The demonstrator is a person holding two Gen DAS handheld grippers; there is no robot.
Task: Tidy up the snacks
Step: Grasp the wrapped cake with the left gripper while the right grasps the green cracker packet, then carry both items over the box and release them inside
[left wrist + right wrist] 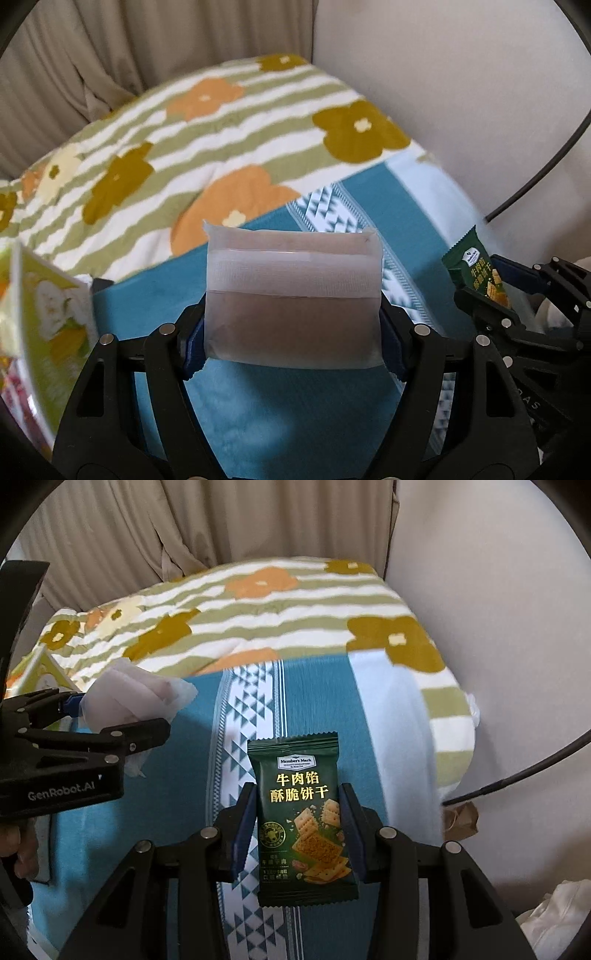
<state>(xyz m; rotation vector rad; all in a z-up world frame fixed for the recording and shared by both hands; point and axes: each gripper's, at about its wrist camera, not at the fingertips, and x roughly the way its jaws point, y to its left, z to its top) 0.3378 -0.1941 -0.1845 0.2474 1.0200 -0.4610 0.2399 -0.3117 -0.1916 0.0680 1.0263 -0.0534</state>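
Observation:
My left gripper [291, 332] is shut on a translucent white snack packet [293, 295] with a brown filling, held above the teal cloth [280, 417]. The packet also shows in the right wrist view [133, 694], with the left gripper [79, 720] at the left. My right gripper [299, 827] is shut on a dark green cracker packet [303, 812] with gold Chinese lettering, held upright above the teal cloth [147, 812]. That green packet shows at the right edge of the left wrist view [476, 266].
A green and yellow snack box [48, 325] stands at the left, also seen in the right wrist view [44, 672]. A flowered striped quilt [207, 122] lies behind. A curtain [184, 524] and white wall [498, 590] stand at the back. A black cable [517, 775] crosses the right.

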